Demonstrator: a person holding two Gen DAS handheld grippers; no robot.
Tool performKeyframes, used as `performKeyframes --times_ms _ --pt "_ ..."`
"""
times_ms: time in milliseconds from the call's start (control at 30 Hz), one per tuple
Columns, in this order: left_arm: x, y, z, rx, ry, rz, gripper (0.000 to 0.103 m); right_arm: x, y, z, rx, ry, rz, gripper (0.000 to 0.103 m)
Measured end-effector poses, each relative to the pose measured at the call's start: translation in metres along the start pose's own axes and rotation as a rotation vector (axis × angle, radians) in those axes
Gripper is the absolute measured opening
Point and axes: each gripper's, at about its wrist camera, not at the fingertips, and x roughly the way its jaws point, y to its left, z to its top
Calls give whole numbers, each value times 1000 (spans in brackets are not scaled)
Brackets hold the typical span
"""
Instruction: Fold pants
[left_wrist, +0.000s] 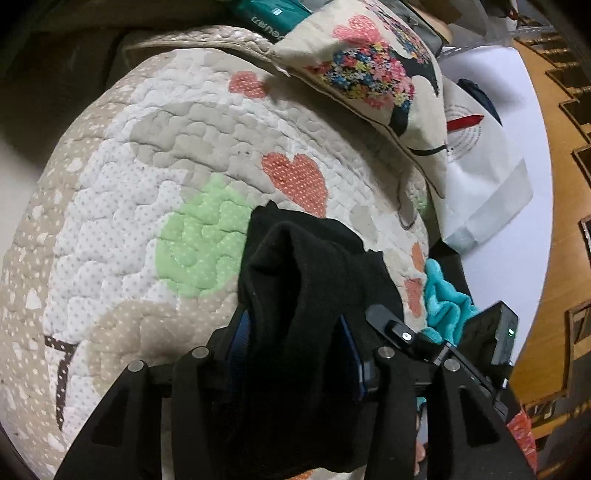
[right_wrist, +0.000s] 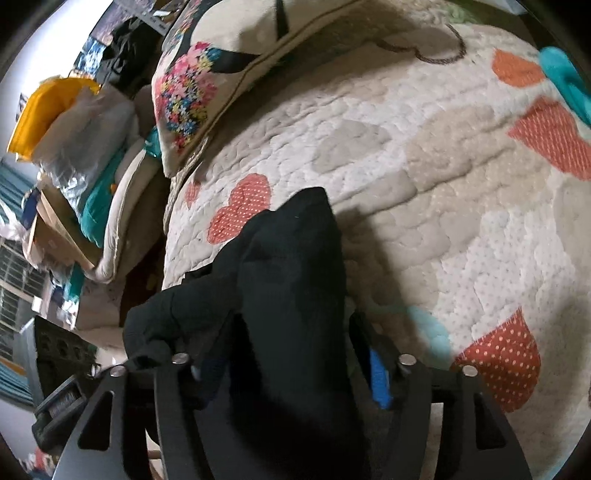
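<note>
L gripper (left_wrist: 291, 332) clamps black pants (left_wrist: 295, 280); R gripper (right_wrist: 295, 343) state unclear; yellow bag (right_wrist: 48, 110) R view only.

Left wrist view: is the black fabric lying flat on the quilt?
No, the black fleece pants bunch up between the left gripper's fingers above the heart-patterned quilt.

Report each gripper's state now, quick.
Left gripper: shut on the black pants.
Right gripper: black pants between its fingers; whether it grips, cannot tell.
</note>
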Motion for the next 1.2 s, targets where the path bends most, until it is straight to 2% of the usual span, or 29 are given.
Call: performKeyframes --times_ms 67,200,367,500,633,767,900,1067,1200 --pt "1 0 1 -14 0 -10 44 -3 0 0 -3 -6 -3 71" --pt "-11 7 -5 -62 -10 -93 45 -11 0 -2 0 -19 4 71" --pt "-29 14 -8 -97 -51 -89 45 -16 1 -6 -36 -30 -33 71" --pt "-25 5 7 -74 -89 1 48 -19 0 -11 -20 -36 -31 71" --pt "1 11 14 -62 -62 174 51 -27 4 -19 -44 -43 -50 72" --pt "5 11 16 -48 -62 202 55 -29 -1 -27 -37 -47 -97 80" --pt "-11 8 17 -49 -58 229 56 -47 -6 -31 -21 -82 -132 80" --pt "-41 11 -6 -15 -54 293 57 -90 -13 -53 26 -122 -140 80" --pt "-58 6 -48 58 -26 372 57 -115 -11 -82 45 -133 -123 80"
